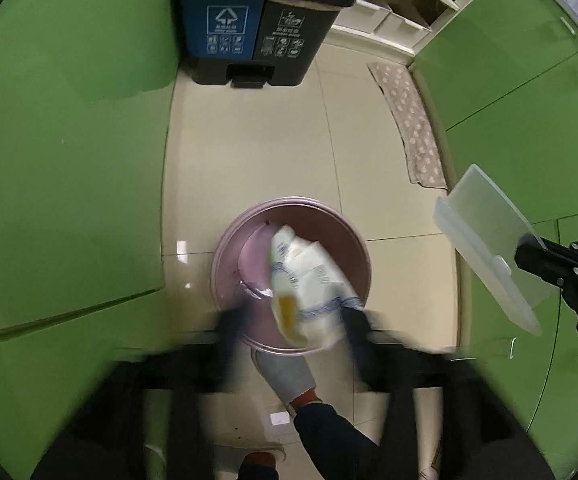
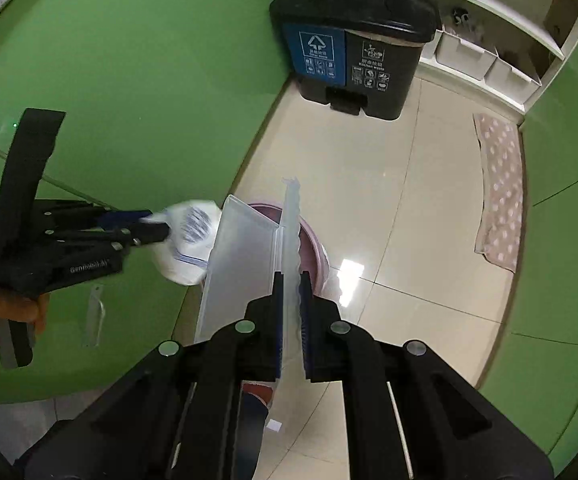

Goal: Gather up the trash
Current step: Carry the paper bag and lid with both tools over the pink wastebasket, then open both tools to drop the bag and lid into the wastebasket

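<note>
Pink basin on the floor, both grippers holding trash above it.

Left wrist view: a pink basin [image 1: 289, 272] sits on beige tiles, seemingly bare inside, though the white food bag [image 1: 309, 284] pinched by the blurred left gripper [image 1: 293, 320] covers much of it. The bag's long axis runs forward from the fingers, over the bowl. Ahead stands a lidded two-compartment bin [image 1: 257, 24], blue and black; a dotted mat [image 1: 409, 120] lies along the green cabinets [image 1: 69, 140].
Right wrist view: the right gripper [image 2: 291, 292] clamps a clear plastic box lid [image 2: 245, 264] by its rim, the lid on edge, pointing forward toward the bin and hiding most of the basin.
</note>
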